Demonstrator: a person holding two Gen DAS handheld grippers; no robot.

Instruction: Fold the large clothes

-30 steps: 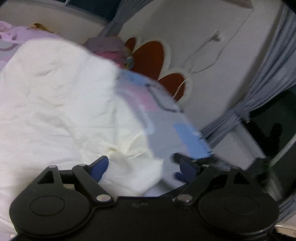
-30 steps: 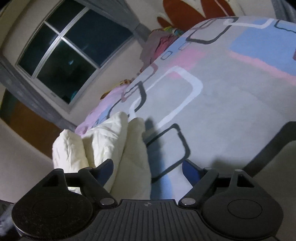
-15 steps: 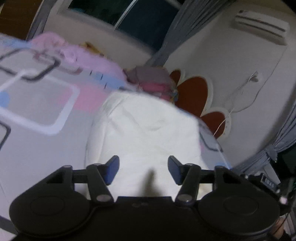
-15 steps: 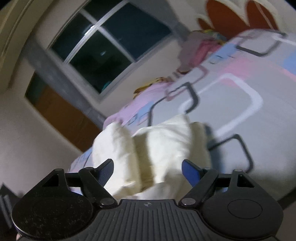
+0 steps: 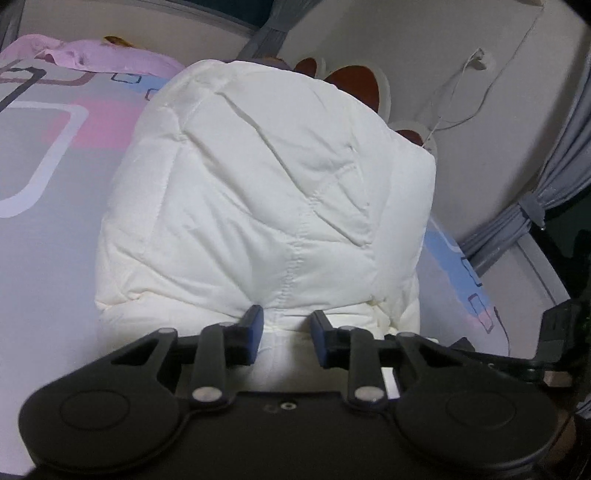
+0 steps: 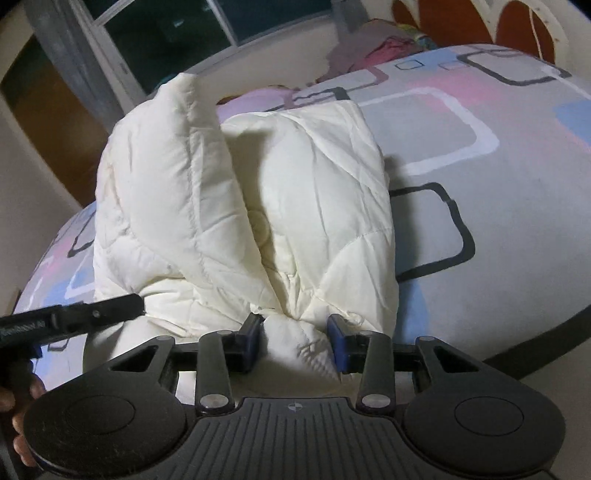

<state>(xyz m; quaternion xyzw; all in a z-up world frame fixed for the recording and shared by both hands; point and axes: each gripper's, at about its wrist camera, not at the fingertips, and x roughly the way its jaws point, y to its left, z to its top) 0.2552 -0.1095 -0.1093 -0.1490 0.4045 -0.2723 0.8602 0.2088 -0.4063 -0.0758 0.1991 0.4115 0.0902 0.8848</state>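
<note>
Both grippers closed onto quilt (image 5: 266,192).

A bedroom in a home. A bed (image 6: 517,221) with a sheet printed in pink, blue and grey rectangles fills both views, with a red flower-shaped headboard (image 5: 356,79) against the wall. A dark window (image 6: 221,22) with grey curtains (image 5: 546,192), a pile of clothes (image 6: 369,51) and a charger cable (image 5: 476,62) plugged into the wall complete it.

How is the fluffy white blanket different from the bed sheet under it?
The white quilt is plain cream, while the bed sheet has pink, blue and grey squares. The quilt is puffy and bunched into folds; the sheet lies flat and smooth. Both are soft cloth on the bed.
</note>
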